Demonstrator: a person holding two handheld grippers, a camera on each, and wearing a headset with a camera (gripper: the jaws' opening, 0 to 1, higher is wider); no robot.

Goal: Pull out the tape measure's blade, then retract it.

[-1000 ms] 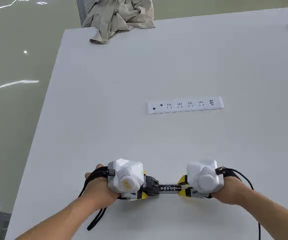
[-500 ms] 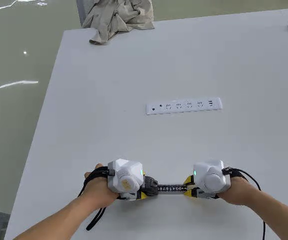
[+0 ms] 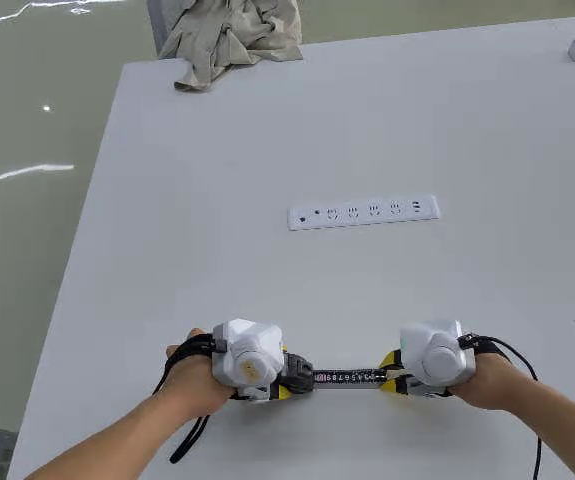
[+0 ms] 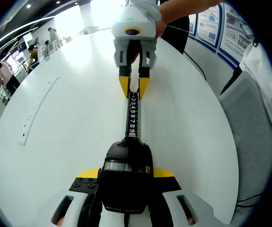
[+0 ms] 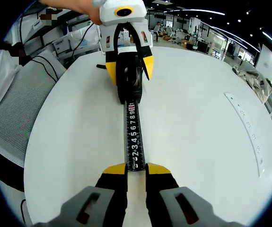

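At near edge of table (image 3: pixel 267 150): left gripper (image 3: pixel 285 378) clamps the black tape measure case (image 3: pixel 300 377); right gripper (image 3: pixel 392 372) pinches the blade (image 3: pixel 352 377) end, short length drawn out.

The blade (image 5: pixel 134 137) of the tape measure (image 4: pixel 126 175) bore black numerals, 2 to 9, readable in a row in both gripper views. In the head view its digits were too small to read. The wall posters (image 4: pixel 216 23) were too blurred to read.
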